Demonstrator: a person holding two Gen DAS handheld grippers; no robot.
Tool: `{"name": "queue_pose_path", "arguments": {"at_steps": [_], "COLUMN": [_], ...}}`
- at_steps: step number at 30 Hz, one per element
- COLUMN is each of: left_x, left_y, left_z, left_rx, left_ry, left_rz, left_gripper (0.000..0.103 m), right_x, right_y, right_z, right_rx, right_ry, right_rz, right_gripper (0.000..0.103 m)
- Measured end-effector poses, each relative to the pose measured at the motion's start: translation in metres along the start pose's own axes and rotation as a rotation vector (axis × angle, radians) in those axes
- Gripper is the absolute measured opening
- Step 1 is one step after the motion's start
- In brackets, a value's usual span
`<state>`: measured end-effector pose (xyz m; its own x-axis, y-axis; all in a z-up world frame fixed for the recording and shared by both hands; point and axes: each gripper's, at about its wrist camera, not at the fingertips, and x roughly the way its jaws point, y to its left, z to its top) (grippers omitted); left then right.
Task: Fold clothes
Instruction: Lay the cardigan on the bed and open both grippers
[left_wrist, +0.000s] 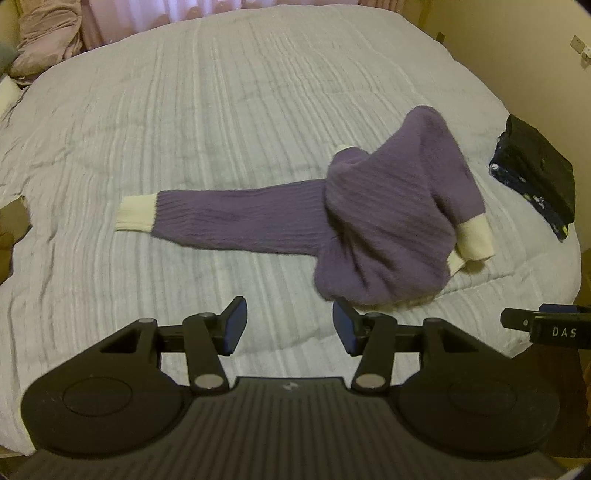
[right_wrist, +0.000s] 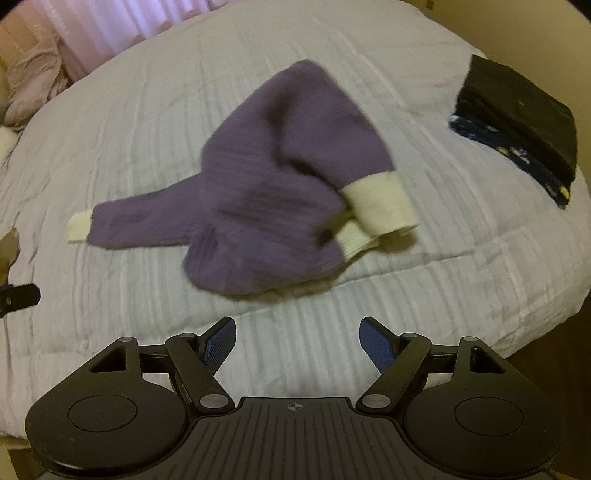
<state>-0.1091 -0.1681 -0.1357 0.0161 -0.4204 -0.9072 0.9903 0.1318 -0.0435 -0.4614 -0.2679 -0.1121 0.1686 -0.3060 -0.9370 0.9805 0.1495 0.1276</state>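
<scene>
Pale grey ribbed bedding covers the bed (left_wrist: 184, 110) across nearly the whole left wrist view, with a pink curtain (left_wrist: 166, 11) at 12 o'clock and a crumpled pinkish bundle (left_wrist: 48, 40) at 11 o'clock. A purple sweater (left_wrist: 388, 214) with cream cuffs lies heaped on the bedding toward 3 o'clock of centre, one sleeve (left_wrist: 229, 218) stretched flat toward 9 o'clock, its cuff at the far end. The other sleeve folds across the heap, and its cuff rests at the heap's 4 o'clock edge. A stack of dark folded clothes (left_wrist: 535, 173) sits at 3 o'clock, apart from the sweater, near the bed's edge. The left tongs (left_wrist: 290, 330) hover at 6 o'clock, partly open, with nothing between the blue pads; the right pad stands just beside the sweater's near hem. Part of the other tool shows at 4 o'clock.

From the right wrist view, the same bed (right_wrist: 147, 92) fills the frame, the curtain (right_wrist: 92, 22) at 11 o'clock. The sweater (right_wrist: 280, 184) lies near centre, somewhat blurred, its long sleeve (right_wrist: 147, 221) reaching toward 9 o'clock and a cream cuff (right_wrist: 380, 206) at 3 o'clock of the heap. The dark stack (right_wrist: 517, 118) sits at 2 o'clock. The right tongs (right_wrist: 297, 343) stand wide open at 6 o'clock, empty, short of the sweater.
</scene>
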Motion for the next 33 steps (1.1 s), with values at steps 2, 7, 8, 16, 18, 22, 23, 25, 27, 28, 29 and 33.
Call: {"name": "queue_pose_path", "arguments": {"at_steps": [2, 7, 8, 16, 18, 22, 23, 25, 27, 28, 29, 33], "left_x": [0.005, 0.021, 0.025, 0.06, 0.07, 0.093, 0.098, 0.107, 0.118, 0.124, 0.129, 0.163], "left_y": [-0.013, -0.045, -0.051, -0.097, -0.107, -0.124, -0.127, -0.133, -0.138, -0.14, -0.142, -0.149], "left_z": [0.008, 0.027, 0.03, 0.053, 0.061, 0.077, 0.08, 0.088, 0.097, 0.102, 0.107, 0.13], "left_rx": [0.0, 0.008, 0.007, 0.022, 0.041, 0.083, 0.094, 0.116, 0.131, 0.137, 0.143, 0.153], "left_ry": [-0.001, 0.004, 0.007, 0.026, 0.02, 0.003, 0.0, -0.003, -0.009, -0.014, -0.019, -0.049], "left_rz": [-0.002, 0.006, 0.006, -0.016, -0.018, -0.018, -0.021, -0.033, -0.054, -0.068, -0.082, -0.124], "left_gripper": [0.05, 0.051, 0.051, 0.054, 0.054, 0.054, 0.054, 0.055, 0.06, 0.064, 0.064, 0.064], "right_x": [0.002, 0.013, 0.017, 0.049, 0.056, 0.068, 0.071, 0.074, 0.077, 0.079, 0.08, 0.082], "right_y": [-0.017, -0.056, -0.062, -0.103, -0.117, -0.153, -0.164, -0.184, -0.203, -0.209, -0.214, -0.218], "right_z": [0.008, 0.027, 0.03, 0.042, 0.043, 0.045, 0.048, 0.052, 0.056, 0.059, 0.06, 0.058], "right_rx": [0.015, 0.042, 0.041, 0.062, 0.07, 0.116, 0.133, 0.163, 0.195, 0.207, 0.22, 0.248], "right_ry": [-0.002, 0.007, 0.013, 0.052, 0.059, 0.084, 0.089, 0.092, 0.09, 0.088, 0.087, 0.091], "right_rz": [-0.006, -0.007, -0.005, 0.025, 0.012, -0.037, -0.054, -0.083, -0.116, -0.127, -0.137, -0.154], "right_gripper": [0.077, 0.077, 0.077, 0.077, 0.077, 0.077, 0.077, 0.077, 0.077, 0.077, 0.077, 0.077]}}
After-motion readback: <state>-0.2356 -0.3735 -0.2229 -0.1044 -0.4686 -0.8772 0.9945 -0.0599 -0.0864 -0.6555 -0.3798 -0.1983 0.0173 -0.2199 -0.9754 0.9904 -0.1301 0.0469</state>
